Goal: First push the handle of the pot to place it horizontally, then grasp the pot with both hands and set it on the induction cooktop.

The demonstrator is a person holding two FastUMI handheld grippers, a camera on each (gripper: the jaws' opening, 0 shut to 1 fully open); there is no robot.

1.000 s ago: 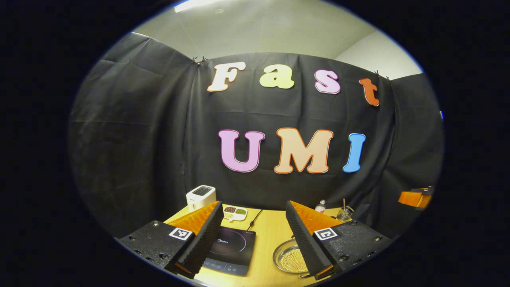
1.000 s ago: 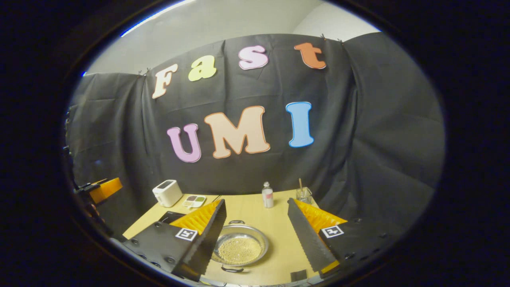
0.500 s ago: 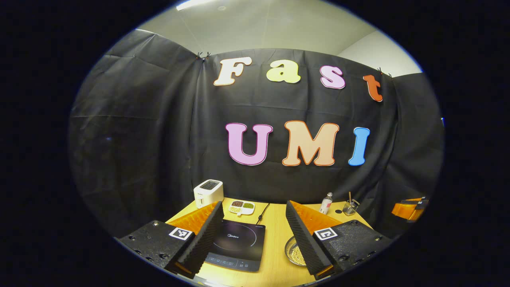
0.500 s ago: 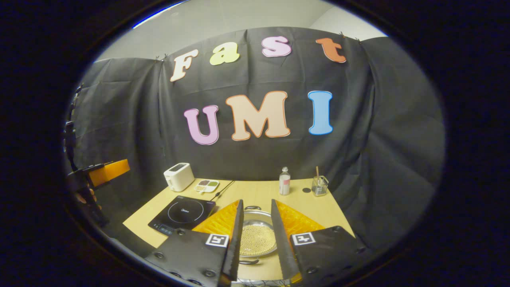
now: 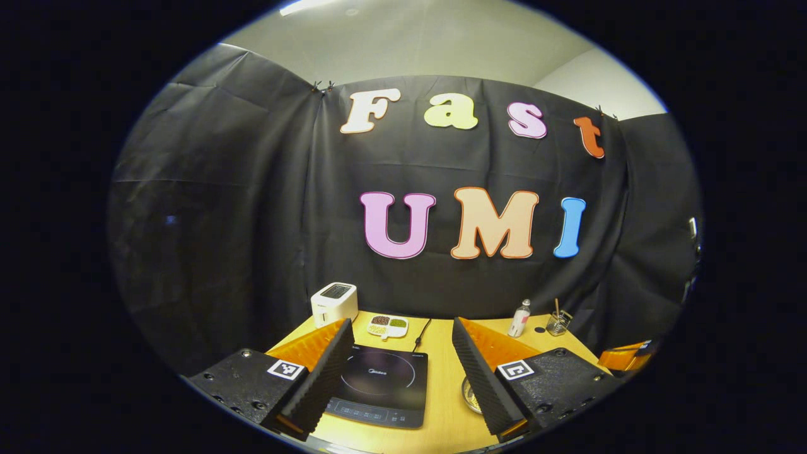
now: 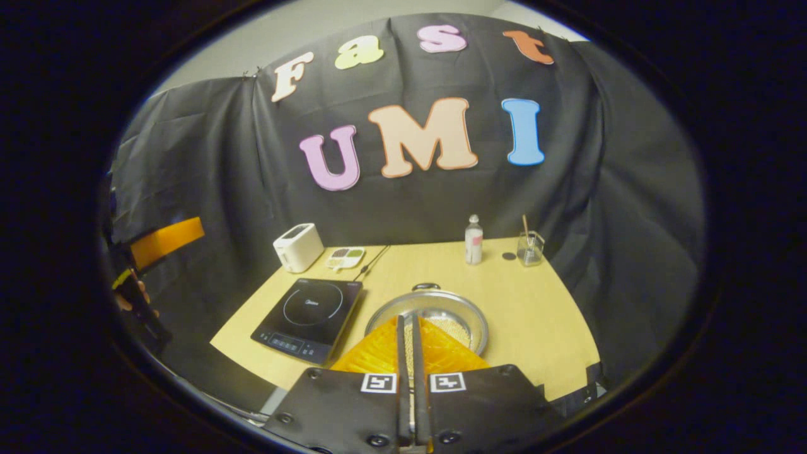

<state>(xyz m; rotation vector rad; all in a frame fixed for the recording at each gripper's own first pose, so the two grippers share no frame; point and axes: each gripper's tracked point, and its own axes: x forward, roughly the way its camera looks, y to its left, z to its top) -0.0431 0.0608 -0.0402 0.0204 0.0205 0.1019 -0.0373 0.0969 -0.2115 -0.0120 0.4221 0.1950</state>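
Observation:
The pot (image 6: 460,321) is a shallow steel pan holding yellowish beads, standing on the wooden table (image 6: 536,321) to the right of the black induction cooktop (image 6: 309,312). One black handle (image 6: 425,287) points to the far side; the near side is hidden behind my right gripper (image 6: 406,318), which hangs shut above the pot's near rim with nothing between its fingers. In the left gripper view my left gripper (image 5: 401,325) stands open over the cooktop (image 5: 378,384). A sliver of the pot (image 5: 470,394) peeks out beside its right finger (image 5: 479,375).
A white toaster (image 6: 296,247), a divided dish (image 6: 343,256) and a cable (image 6: 373,263) sit at the back left. A small bottle (image 6: 473,239) and a glass (image 6: 529,248) with a stick stand at the back right. The other gripper (image 6: 167,234) and a hand (image 6: 129,297) show far left.
My right gripper's fingers have gone from wide open to shut, and its view has tipped down over the pot. The left gripper has drifted left, toward the cooktop.

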